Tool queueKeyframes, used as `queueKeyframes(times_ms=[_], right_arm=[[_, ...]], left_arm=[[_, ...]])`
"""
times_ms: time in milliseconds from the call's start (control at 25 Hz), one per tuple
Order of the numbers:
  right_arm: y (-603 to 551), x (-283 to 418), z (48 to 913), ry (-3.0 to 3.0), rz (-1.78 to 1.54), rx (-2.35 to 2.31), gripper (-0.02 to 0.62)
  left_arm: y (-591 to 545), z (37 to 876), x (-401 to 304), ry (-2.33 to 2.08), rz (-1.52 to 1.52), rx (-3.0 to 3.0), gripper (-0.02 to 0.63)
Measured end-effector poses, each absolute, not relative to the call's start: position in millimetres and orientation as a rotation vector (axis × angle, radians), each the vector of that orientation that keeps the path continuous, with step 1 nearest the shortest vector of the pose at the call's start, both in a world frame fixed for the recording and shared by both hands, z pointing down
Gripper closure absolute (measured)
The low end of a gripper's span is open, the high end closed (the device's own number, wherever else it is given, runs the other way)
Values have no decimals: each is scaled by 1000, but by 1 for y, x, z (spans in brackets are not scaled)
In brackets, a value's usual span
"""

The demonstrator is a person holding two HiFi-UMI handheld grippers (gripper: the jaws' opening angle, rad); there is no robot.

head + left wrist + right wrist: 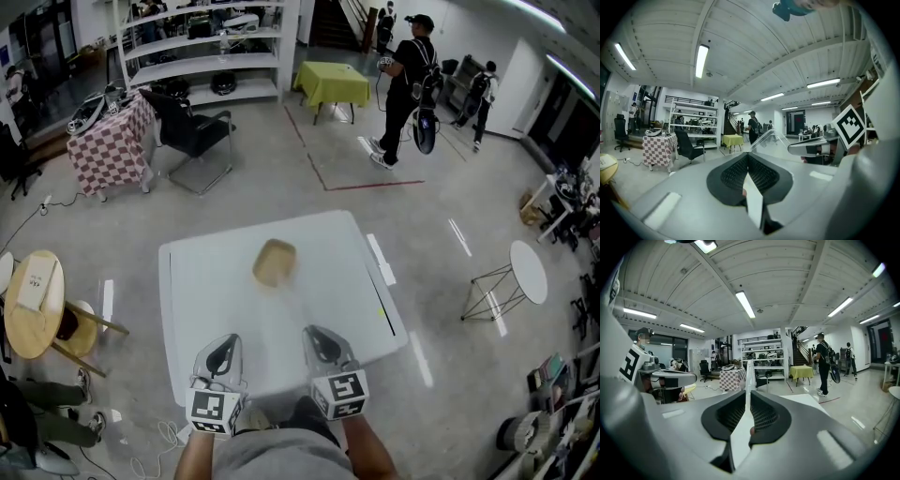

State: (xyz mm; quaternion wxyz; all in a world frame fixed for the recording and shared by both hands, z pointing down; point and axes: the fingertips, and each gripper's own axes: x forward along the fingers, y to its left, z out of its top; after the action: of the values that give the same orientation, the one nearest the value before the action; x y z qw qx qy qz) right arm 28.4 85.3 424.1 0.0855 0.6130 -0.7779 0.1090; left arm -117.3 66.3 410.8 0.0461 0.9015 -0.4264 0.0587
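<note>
A white table (206, 281) lies below me. On or just over it shows a blurred tan, rounded thing (275, 262); whether it rests on the table I cannot tell. My left gripper (225, 345) and right gripper (322, 337) hover side by side over the table's near edge. The left gripper (747, 158) is shut on the edge of a thin clear plastic sheet (769, 137), which arcs across to the right gripper (813, 148). In the right gripper view the right gripper (748, 397) is shut on the same sheet (749, 371), standing upright, with the left gripper (665, 379) at left.
A round wooden table (33, 305) stands left and a small white round table (528, 270) right. Farther off are a black chair (192, 131), a checked-cloth table (112, 145), a yellow-green table (333, 82), shelves (202, 47) and a person in black (403, 84).
</note>
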Motion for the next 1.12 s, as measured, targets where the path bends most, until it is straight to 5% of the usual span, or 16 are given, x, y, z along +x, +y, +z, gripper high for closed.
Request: queueKeyframes(times_ms=[1120], right_arm=[[156,39,427,-2246,275,1918,560]], left_arm=[[119,410,-122,-1275,174,2763,594]])
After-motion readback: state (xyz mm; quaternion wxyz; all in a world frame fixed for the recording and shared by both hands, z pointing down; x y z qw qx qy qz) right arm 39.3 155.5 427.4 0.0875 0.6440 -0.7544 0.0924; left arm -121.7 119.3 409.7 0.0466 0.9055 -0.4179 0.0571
